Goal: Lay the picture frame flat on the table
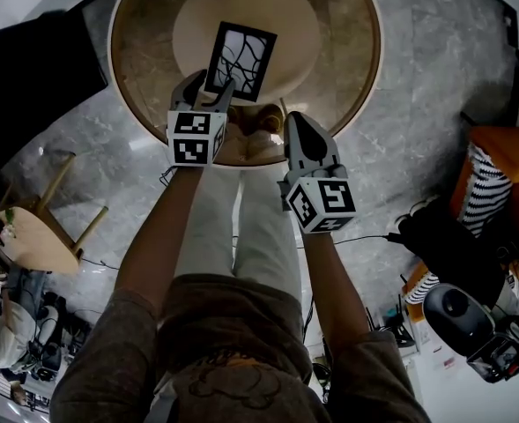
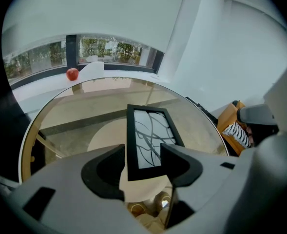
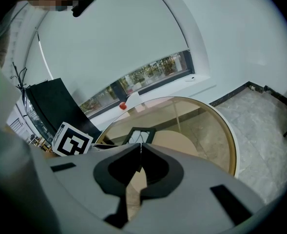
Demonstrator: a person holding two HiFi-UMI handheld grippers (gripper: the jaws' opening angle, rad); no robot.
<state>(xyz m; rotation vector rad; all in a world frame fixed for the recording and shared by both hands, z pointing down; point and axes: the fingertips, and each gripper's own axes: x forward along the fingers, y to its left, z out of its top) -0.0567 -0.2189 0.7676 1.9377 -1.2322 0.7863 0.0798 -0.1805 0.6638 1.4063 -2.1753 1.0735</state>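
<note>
In the left tool (image 2: 143,152), the picture frame (image 2: 150,133), over the glass table (image 2: 80,108).

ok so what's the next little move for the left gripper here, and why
Probably ease the left gripper down until the picture frame rests fully on the glass table, then open the jaws. The jaws grip the frame's near end, and it lies close to level over the tabletop; whether it touches the glass cannot be told. The right gripper is shut and empty.
</note>
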